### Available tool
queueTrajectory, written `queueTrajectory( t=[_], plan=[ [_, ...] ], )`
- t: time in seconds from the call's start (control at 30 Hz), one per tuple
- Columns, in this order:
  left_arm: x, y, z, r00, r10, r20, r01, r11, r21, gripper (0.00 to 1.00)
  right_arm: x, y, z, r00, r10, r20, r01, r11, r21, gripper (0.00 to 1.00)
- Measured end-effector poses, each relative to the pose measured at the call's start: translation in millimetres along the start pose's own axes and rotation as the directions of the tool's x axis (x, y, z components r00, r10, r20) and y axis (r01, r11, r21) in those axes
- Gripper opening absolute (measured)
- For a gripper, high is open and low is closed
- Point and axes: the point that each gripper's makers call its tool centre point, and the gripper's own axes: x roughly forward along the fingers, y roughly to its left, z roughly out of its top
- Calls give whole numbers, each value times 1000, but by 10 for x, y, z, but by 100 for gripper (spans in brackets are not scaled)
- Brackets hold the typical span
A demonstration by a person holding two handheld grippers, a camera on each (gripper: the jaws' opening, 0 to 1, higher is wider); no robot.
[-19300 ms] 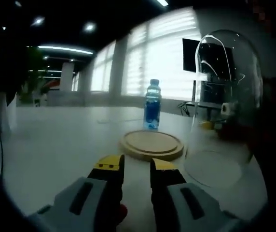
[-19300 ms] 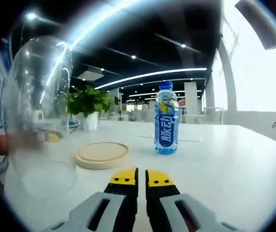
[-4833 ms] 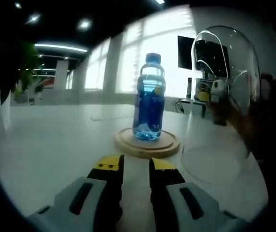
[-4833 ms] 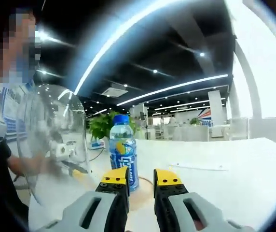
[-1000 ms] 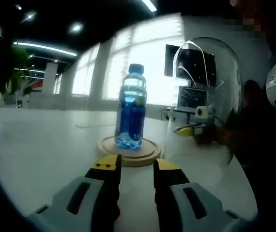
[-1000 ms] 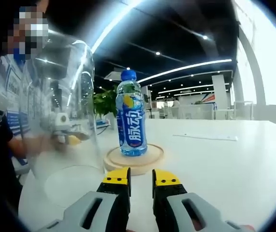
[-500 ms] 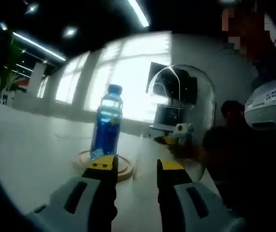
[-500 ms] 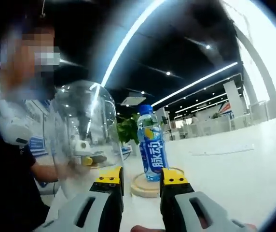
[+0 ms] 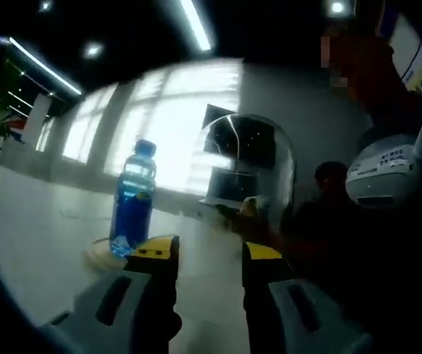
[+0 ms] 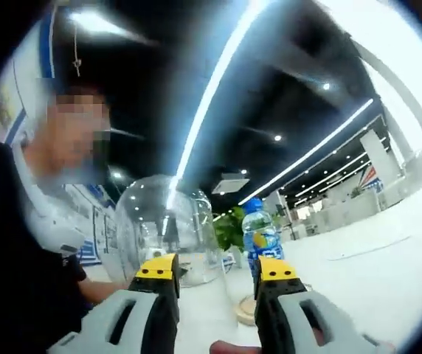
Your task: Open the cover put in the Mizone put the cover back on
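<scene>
Left gripper view: left gripper (image 9: pixel 200 254) has jaws spread apart with nothing between them. Mizone bottle (image 9: pixel 132 203) stands upright, cap uppermost, long axis vertical, on a round wooden base (image 9: pixel 102 256) on the white table (image 9: pixel 19 228). Glass dome cover (image 9: pixel 251 169) stands to the right of the bottle, apart from it, closed end up and open mouth down; whether its rim rests on the table cannot be told.

Right gripper view: right gripper (image 10: pixel 215 273) likewise has jaws parted and holds nothing. Dome (image 10: pixel 163 232) appears left of the bottle (image 10: pixel 261 240), which stands upright on the base (image 10: pixel 246 310). A person's torso is at the frame's left.
</scene>
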Motion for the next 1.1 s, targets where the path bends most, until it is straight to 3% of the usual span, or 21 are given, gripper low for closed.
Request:
queueTrajectory(
  t=[0.23,0.43,0.57,1.1],
  plan=[
    [64,-139,-118,998,-47,-45,49,998,42,39,54,289,-135,990,125,-66,-126,992,-22,51],
    [111,-196,-208,995,-64,-73,67,997,40,41,93,347,-454,966,166,-197,-168,986,9,53],
    [119,-170,-239,995,-60,-82,63,997,37,41,120,359,-691,942,162,-292,-173,985,-10,58],
    [203,-196,-402,990,-42,-136,55,994,92,54,305,404,-952,923,123,-364,-149,988,-44,70]
  ],
)
